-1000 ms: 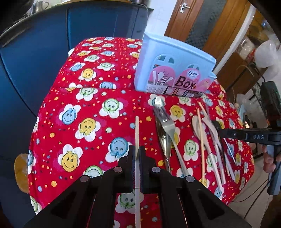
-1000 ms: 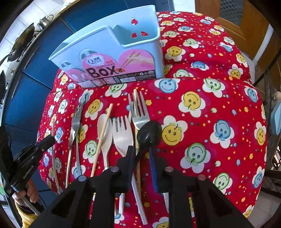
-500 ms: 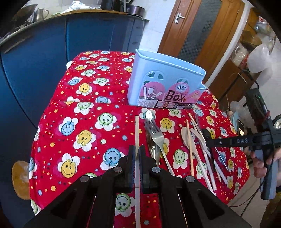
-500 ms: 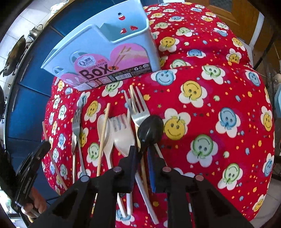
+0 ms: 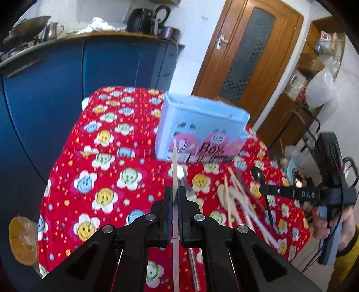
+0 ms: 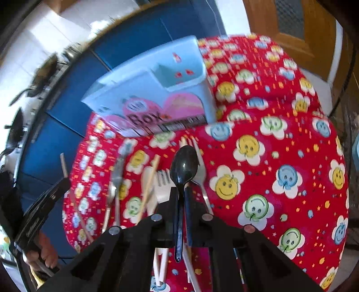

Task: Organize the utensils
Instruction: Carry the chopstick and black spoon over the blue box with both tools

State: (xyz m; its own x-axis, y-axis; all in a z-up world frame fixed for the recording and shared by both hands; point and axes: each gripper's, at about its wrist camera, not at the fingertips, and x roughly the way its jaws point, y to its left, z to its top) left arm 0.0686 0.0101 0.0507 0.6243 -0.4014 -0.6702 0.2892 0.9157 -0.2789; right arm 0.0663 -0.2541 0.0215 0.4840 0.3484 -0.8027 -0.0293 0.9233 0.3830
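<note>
Left gripper (image 5: pixel 175 200) jaws pinch chopstick (image 5: pixel 175 166); right gripper (image 6: pixel 181 197) jaws pinch black spoon (image 6: pixel 184 166). Red smiley-cloth bench (image 6: pixel 269 179), blue utensil box (image 6: pixel 157 89) near far edge.

We see a red smiley tablecloth (image 5: pixel 105 179) with a blue cabinet (image 5: pixel 67 74) behind it, a wok (image 5: pixel 27 29), a jug (image 5: pixel 52 30) and a kettle (image 5: pixel 154 19) on top. A wooden door (image 5: pixel 244 56) stands right, a white bag (image 5: pixel 320 89) beside it.

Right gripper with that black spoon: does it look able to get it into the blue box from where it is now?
Probably yes. The right gripper is shut on the black spoon, lifted off the cloth, and the blue box stands ahead with its top open; only loose utensils lie below.
</note>
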